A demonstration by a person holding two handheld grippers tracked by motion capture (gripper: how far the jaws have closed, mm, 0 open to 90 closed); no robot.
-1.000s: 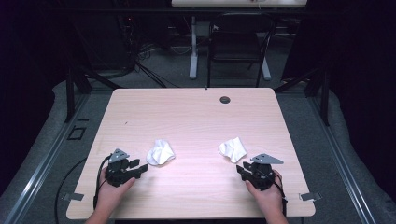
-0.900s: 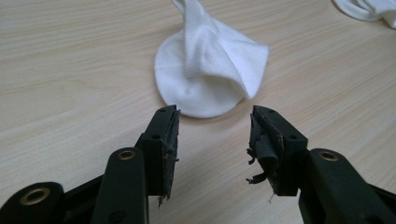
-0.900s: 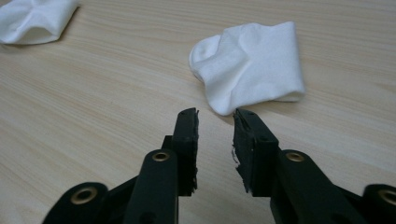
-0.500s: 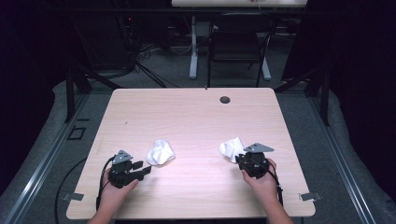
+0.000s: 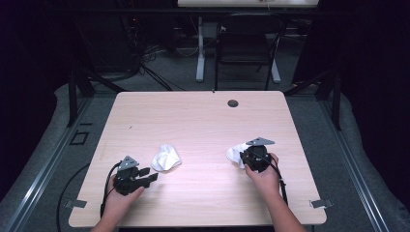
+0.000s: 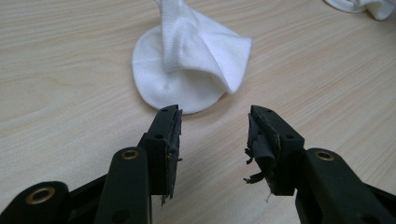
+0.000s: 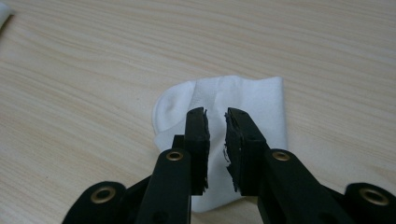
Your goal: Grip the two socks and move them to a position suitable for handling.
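No readable text anywhere: no labels, brands, numbers or signs on the worktop (image 5: 203, 121), on either white sock (image 5: 166, 158), or on the tongs.

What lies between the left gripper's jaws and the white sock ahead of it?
Bare wood tabletop; in the left gripper view, the left gripper stands open just short of the white sock.

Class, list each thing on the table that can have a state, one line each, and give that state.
Left sock: crumpled, lying loose on the table, untouched.
Right sock: flat on the table, under the right gripper.
Left gripper: open, short of the left sock.
Right gripper: jaws narrowly apart over the right sock, just been reopening; grip unclear.
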